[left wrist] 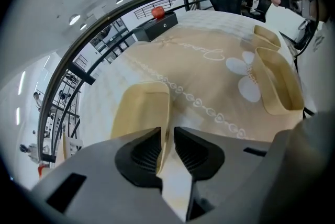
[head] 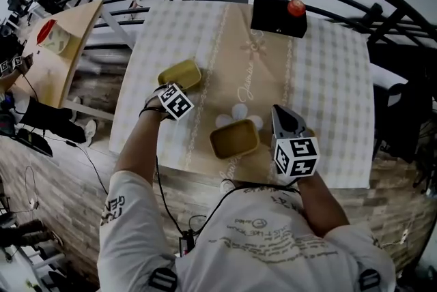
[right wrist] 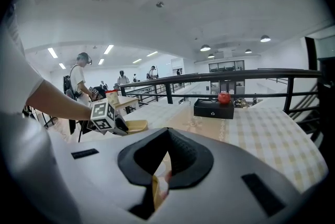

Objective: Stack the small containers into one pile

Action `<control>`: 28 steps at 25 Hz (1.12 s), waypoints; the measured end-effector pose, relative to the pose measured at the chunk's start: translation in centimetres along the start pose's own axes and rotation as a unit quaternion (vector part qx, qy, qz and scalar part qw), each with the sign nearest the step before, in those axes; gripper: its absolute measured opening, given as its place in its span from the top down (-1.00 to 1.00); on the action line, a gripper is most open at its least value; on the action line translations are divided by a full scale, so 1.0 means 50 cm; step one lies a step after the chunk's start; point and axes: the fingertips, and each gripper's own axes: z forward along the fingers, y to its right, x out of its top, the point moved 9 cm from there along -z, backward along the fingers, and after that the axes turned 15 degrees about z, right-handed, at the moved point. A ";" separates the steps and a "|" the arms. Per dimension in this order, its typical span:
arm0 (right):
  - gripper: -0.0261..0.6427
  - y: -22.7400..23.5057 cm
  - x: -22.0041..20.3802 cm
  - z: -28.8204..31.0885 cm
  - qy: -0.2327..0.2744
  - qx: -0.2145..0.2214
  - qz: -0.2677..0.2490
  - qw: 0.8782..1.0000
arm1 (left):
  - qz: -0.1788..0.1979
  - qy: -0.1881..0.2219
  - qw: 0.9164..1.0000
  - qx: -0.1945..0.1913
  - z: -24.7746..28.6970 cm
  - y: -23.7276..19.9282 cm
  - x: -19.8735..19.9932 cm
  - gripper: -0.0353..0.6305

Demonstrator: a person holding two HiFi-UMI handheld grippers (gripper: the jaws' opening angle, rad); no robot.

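White short-sleeved T-shirt (head: pixel 263 243) printed with dark line sketches and lettering; black strap buckles (head: pixel 164 278) at both shoulders. Thin black cable (head: pixel 159 181) along the left side. Grey bodies and black ribbed pads (left wrist: pixel 144 155) on left gripper (left wrist: pixel 167 135) and right gripper (right wrist: pixel 167 136) (each with a white cube (head: pixel 176 101) of black square markers).

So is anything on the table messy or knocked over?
No, nothing stands out. The far yellow container, with the left gripper over its wall, and the near yellow container both sit open side up on the tablecloth. Nothing's spilled or broken.
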 end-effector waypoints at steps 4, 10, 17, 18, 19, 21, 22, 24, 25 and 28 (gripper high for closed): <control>0.93 0.006 -0.008 0.003 -0.007 -0.009 0.002 1.000 | 0.007 -0.012 1.000 -0.016 0.028 -0.011 0.006 0.71; 0.93 0.016 -0.011 0.002 -0.007 -0.012 0.006 1.000 | 0.045 -0.031 0.998 -0.030 0.053 -0.015 0.011 0.82; 0.93 0.022 -0.016 0.001 -0.009 -0.015 0.009 1.000 | 0.088 -0.052 0.994 -0.026 0.050 -0.012 0.017 0.84; 0.93 0.020 -0.016 0.001 -0.009 -0.015 0.009 1.000 | 0.091 -0.053 0.994 -0.024 0.046 -0.013 0.017 0.84; 0.93 0.019 -0.016 0.002 -0.009 -0.014 0.008 1.000 | 0.093 -0.055 0.994 -0.022 0.043 -0.013 0.018 0.84; 0.93 0.018 -0.020 0.002 -0.010 -0.013 0.007 1.000 | 0.093 -0.061 0.994 -0.017 0.035 -0.014 0.017 0.84; 0.93 0.017 -0.024 0.001 -0.011 -0.012 0.006 1.000 | 0.091 -0.064 0.994 -0.015 0.032 -0.013 0.016 0.84; 0.93 0.013 -0.031 0.000 -0.012 -0.010 0.005 1.000 | 0.076 -0.064 0.995 -0.015 0.021 -0.015 0.011 0.84; 0.93 0.011 -0.033 0.001 -0.012 -0.008 0.004 1.000 | 0.064 -0.062 0.996 -0.015 0.012 -0.019 0.007 0.84; 0.93 0.001 -0.035 0.006 -0.013 0.002 -0.004 1.000 | 0.039 -0.047 0.998 -0.010 -0.024 -0.029 0.002 0.84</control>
